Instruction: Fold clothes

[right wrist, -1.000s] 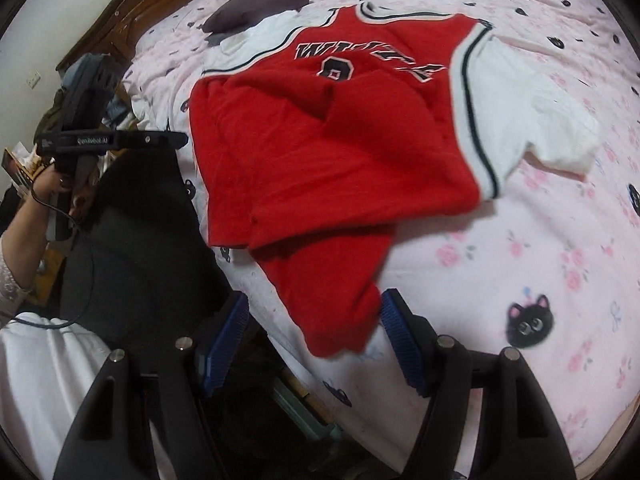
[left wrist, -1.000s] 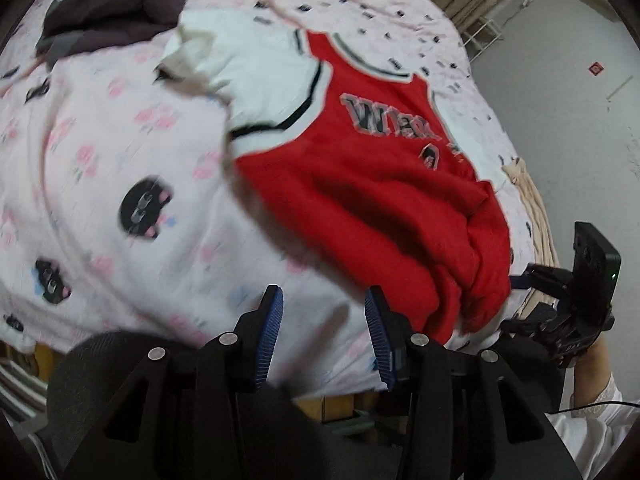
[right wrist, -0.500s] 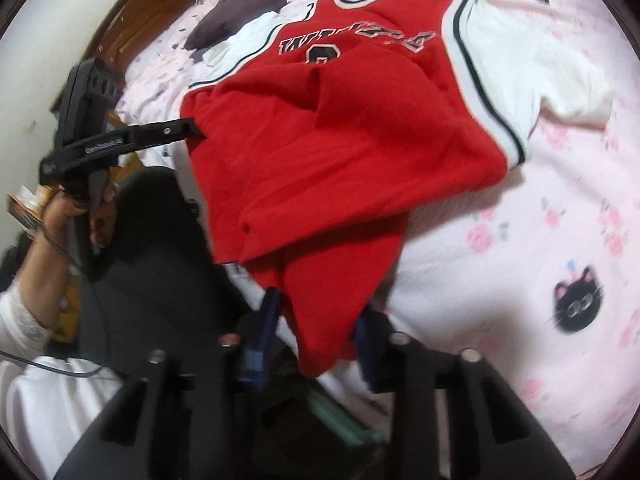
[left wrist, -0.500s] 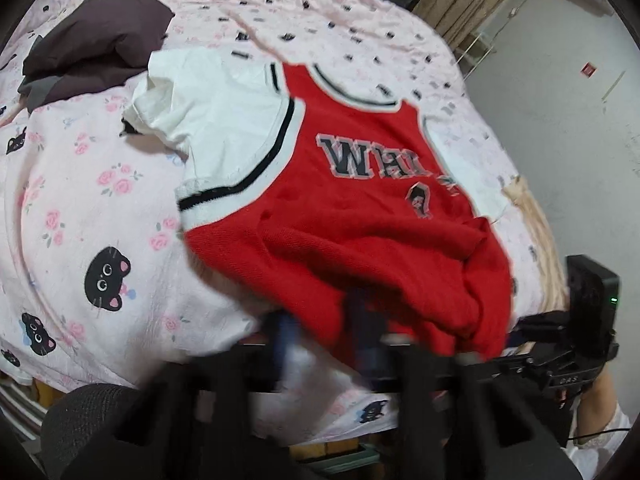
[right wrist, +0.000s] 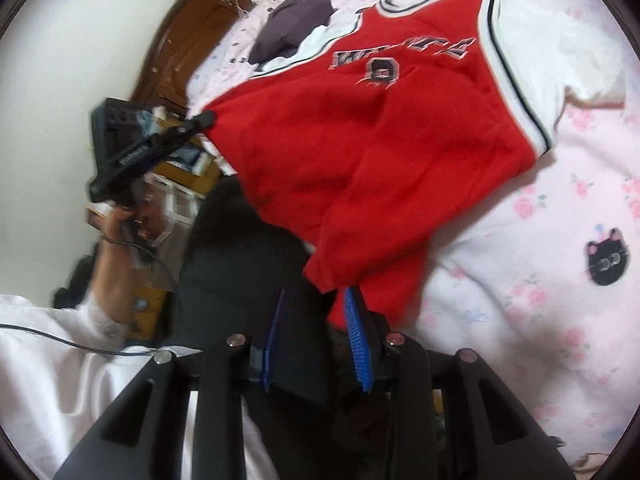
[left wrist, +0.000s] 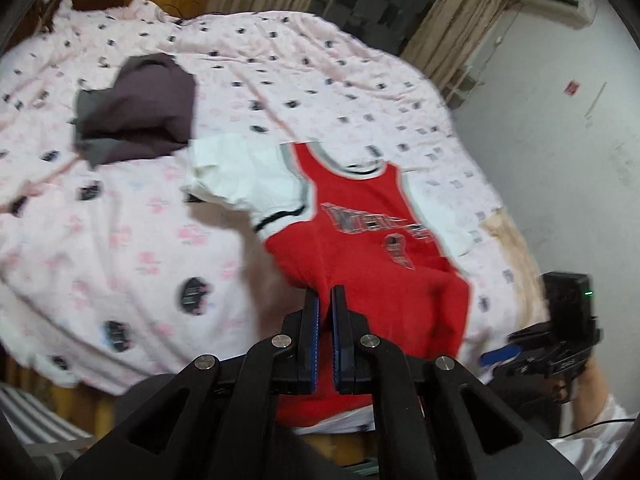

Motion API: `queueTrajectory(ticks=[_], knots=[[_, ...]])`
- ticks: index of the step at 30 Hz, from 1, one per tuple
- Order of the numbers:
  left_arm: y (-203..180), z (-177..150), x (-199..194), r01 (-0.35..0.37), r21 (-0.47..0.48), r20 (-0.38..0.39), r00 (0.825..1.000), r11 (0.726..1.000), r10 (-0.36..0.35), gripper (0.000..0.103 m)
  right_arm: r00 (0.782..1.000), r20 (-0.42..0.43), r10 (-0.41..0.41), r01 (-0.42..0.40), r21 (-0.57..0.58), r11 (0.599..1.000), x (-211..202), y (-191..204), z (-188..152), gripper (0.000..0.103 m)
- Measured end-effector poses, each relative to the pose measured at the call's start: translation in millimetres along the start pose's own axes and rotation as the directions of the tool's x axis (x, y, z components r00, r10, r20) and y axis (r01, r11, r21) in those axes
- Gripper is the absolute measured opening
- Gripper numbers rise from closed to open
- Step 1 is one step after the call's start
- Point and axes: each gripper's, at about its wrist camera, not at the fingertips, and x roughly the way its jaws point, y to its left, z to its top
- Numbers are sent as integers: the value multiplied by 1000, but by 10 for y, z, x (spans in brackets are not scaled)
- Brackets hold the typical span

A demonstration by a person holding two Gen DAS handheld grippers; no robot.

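A red jersey with white sleeves (left wrist: 360, 236) lies on the pink bed, its hem lifted off the near edge. My left gripper (left wrist: 325, 300) is shut on the red hem at one bottom corner; it also shows in the right wrist view (right wrist: 200, 120) pinching that corner. My right gripper (right wrist: 316, 312) has the other bottom corner of the jersey (right wrist: 360, 160) between its blue pads, which stand partly apart around the cloth; it also shows in the left wrist view (left wrist: 496, 356).
A dark folded garment (left wrist: 136, 112) lies on the bed behind the jersey. The pink cat-print sheet (left wrist: 120, 240) covers the bed. A wooden headboard (right wrist: 180, 40) and a black chair back (right wrist: 240, 260) are close by.
Both grippers closed on the jersey's bottom corners and lifted the hem up and back from the bed edge. The left jaws went from open to shut.
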Motion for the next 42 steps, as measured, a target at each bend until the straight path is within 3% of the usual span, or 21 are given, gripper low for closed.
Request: queueTrajectory(ticks=[3,10,17,19,21,31,34,38,42], knots=[[156,-43,84,-55,-33,-38,998,998,54,4,997,12,-80,80,5,997,59,-51,8,52],[323,-197,301,-71,-90,-80,995,993,64,4,985,-15,-174,175,105,979,346,-215,40,53],[345,-189,310,-73,-94,-74,995,993,66,4,996,53,-77,63,222,973,414,-407,77,52],[347,-198,300,-77,-92,-76,995,993,70,4,996,65,-55,39,226,973,376,-435,62,40],[328,-203,280,-86,-81,-77,994,993,79,4,997,72,-20,2,231,973,353,-452,64,8],[178,-165,54,-132,-47,-43,991,990,130,4,997,55,55,-63,170,983,-157,-218,46,8],[199,-145,60,-184,-37,-72,981,982,181,4,999,33,10,-16,194,981,-242,-305,21,8],[325,-151,188,-198,-73,-128,974,977,188,4,997,-18,-70,72,229,971,-209,-473,-24,11],[313,-147,166,-193,-74,-105,977,978,184,4,976,-95,-198,215,228,950,58,-573,-56,14]])
